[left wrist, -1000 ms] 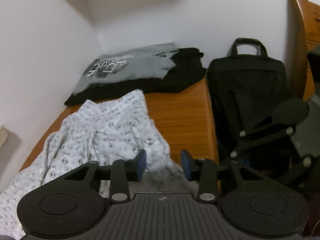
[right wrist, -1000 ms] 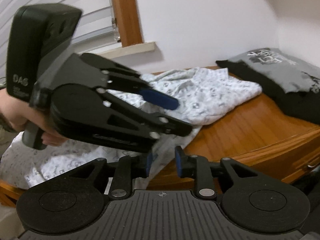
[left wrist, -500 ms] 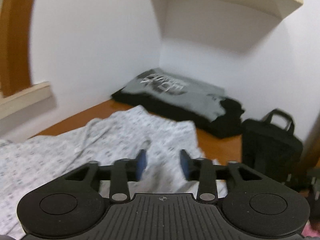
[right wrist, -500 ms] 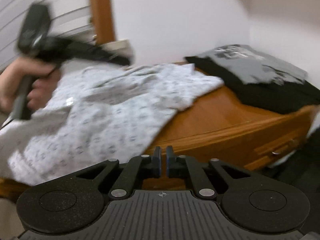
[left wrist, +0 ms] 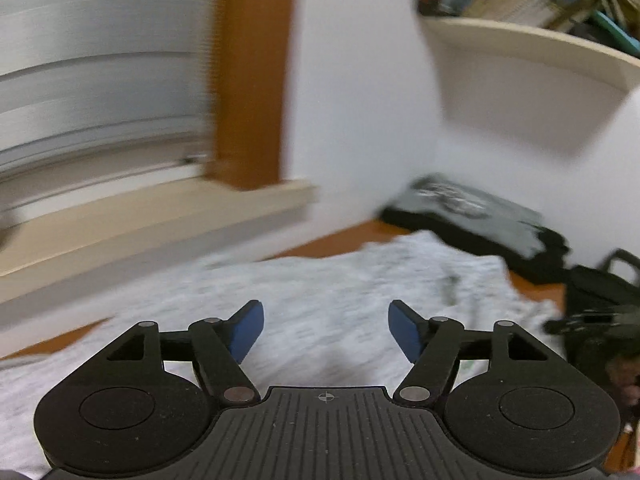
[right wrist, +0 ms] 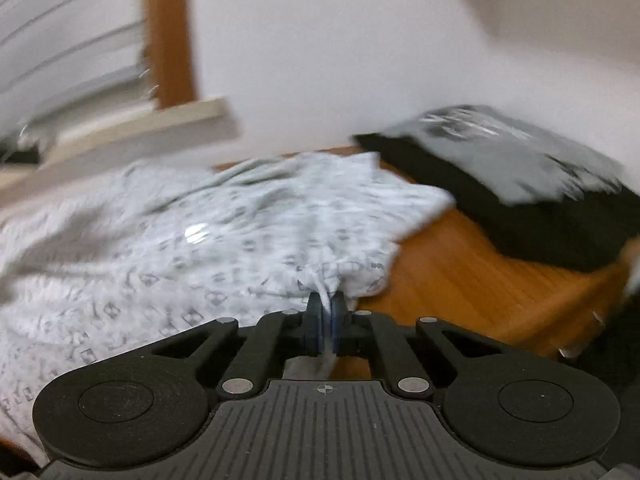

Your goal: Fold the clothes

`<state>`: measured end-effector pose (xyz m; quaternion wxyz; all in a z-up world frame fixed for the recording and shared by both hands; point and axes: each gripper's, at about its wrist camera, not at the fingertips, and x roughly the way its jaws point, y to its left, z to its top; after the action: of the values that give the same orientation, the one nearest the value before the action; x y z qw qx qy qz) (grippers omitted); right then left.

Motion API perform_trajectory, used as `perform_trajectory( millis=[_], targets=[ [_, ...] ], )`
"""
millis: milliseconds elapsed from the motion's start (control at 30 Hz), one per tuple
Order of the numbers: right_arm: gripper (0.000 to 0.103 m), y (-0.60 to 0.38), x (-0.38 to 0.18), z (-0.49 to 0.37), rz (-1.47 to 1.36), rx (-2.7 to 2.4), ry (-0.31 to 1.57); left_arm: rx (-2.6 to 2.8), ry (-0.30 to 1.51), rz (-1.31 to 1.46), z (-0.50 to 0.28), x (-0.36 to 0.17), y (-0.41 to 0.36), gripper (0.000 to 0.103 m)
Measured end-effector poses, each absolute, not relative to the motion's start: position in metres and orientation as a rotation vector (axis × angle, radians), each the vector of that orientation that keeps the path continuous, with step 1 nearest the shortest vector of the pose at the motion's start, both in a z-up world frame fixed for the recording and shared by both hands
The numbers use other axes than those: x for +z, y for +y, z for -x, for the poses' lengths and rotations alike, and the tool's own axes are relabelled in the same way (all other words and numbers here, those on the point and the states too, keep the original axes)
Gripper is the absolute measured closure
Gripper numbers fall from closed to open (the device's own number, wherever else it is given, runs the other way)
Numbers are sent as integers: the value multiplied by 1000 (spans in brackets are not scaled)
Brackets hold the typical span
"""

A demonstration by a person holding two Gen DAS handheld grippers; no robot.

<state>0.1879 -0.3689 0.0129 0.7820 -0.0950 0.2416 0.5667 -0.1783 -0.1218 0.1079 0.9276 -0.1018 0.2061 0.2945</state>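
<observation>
Two fisheye views look along hand-held grippers over a polished orange-brown wooden bench set against a white wall, beneath a window with pale blinds and a cream sill. Both pictures are smeared by motion. Spread loosely across the bench lies the garment being worked on, a white cotton piece printed with small grey diamond motifs; it is rumpled and unfolded, with one edge drooping over the front of the bench. The right gripper is clenched on a bunched corner of this patterned garment at the near edge, a tuft of cloth pinched between its blue pads. The left gripper hangs above the middle of the same garment with its blue-padded jaws spreading apart, and nothing lies between them. At the far end of the bench, by the corner of the wall, sits a neat stack: a folded grey T-shirt with a dark printed design on top of a folded black garment. Judging by this, two pieces seem already done and put aside, while the patterned one looks barely begun: one corner is gripped, but a second hold, the smoothing, and every fold appear to remain.
</observation>
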Motion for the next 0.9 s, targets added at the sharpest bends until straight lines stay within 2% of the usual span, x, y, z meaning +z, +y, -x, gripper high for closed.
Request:
perform_trajectory(
  millis=[67, 133, 233, 267, 333, 367, 400, 633, 800, 900],
  targets=[
    [95, -380, 10, -192, 168, 1198, 535, 663, 417, 229, 215, 105, -114, 26],
    [85, -387, 10, -191, 152, 1180, 532, 715, 426, 246, 250, 100, -107, 24],
    [84, -386, 18, -179, 174, 1199, 483, 789, 452, 278, 299, 90, -100, 20],
    [83, -385, 22, -174, 186, 1213, 465, 814, 455, 286, 314, 89, -99, 17],
    [76, -375, 30, -156, 231, 1259, 436, 855, 454, 298, 340, 86, -101, 11],
    [76, -369, 34, -145, 247, 1285, 419, 871, 451, 304, 352, 85, -102, 3],
    [76, -364, 39, -133, 251, 1323, 406, 882, 445, 309, 362, 85, -103, 0],
    [75, -324, 64, -40, 376, 1614, 365, 897, 450, 315, 395, 83, -125, 0],
    [62, -297, 71, 29, 471, 1772, 321, 906, 480, 313, 398, 83, -135, 0],
    [59, -286, 70, 66, 509, 1845, 289, 901, 483, 331, 401, 79, -140, 0]
  ],
)
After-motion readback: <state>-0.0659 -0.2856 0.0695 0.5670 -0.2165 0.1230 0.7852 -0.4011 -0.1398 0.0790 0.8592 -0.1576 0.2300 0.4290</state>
